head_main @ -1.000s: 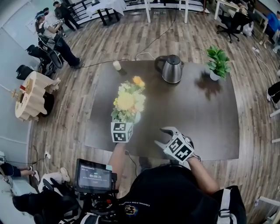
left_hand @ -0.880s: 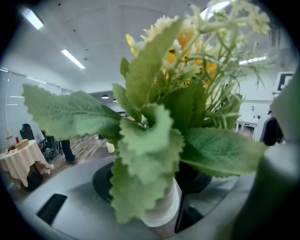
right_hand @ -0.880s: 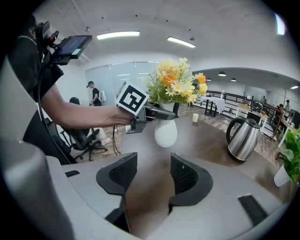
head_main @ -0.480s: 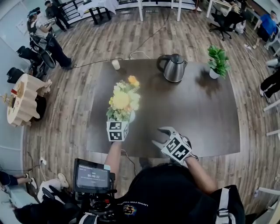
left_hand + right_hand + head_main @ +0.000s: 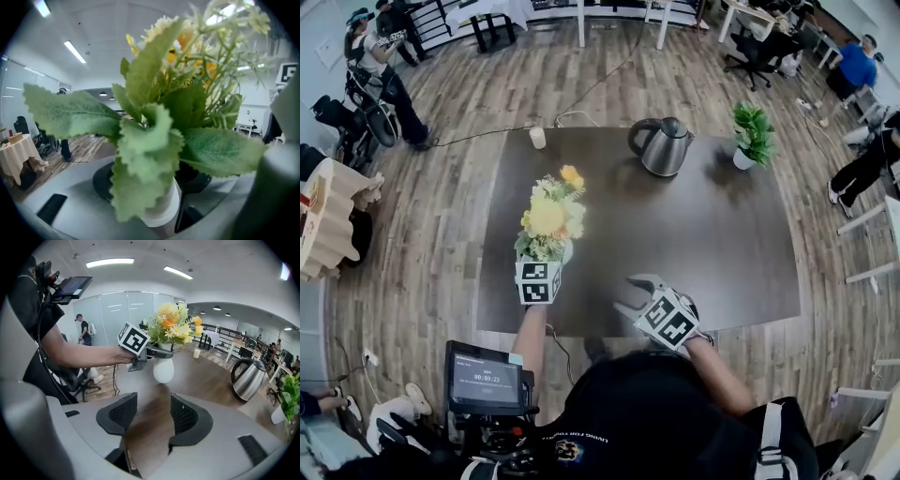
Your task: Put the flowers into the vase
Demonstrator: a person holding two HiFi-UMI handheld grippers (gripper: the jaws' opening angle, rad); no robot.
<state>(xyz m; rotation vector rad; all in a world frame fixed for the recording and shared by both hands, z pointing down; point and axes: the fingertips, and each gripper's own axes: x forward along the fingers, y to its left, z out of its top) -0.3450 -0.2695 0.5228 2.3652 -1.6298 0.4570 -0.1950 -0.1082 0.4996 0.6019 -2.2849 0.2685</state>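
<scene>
My left gripper is clamped on the neck of the round white ceramic vase, at the near left of the dark brown wooden table. The bunch of yellow and cream flowers with green leaves stands in the vase. My right gripper hangs over the table's near edge, its 2 jaws apart and empty. Farther right, at the back, stands a shiny steel kettle.

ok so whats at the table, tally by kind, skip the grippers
vase with flowers: 1
kettle: 1
potted plant: 1
white cylinder: 1
total: 4
</scene>
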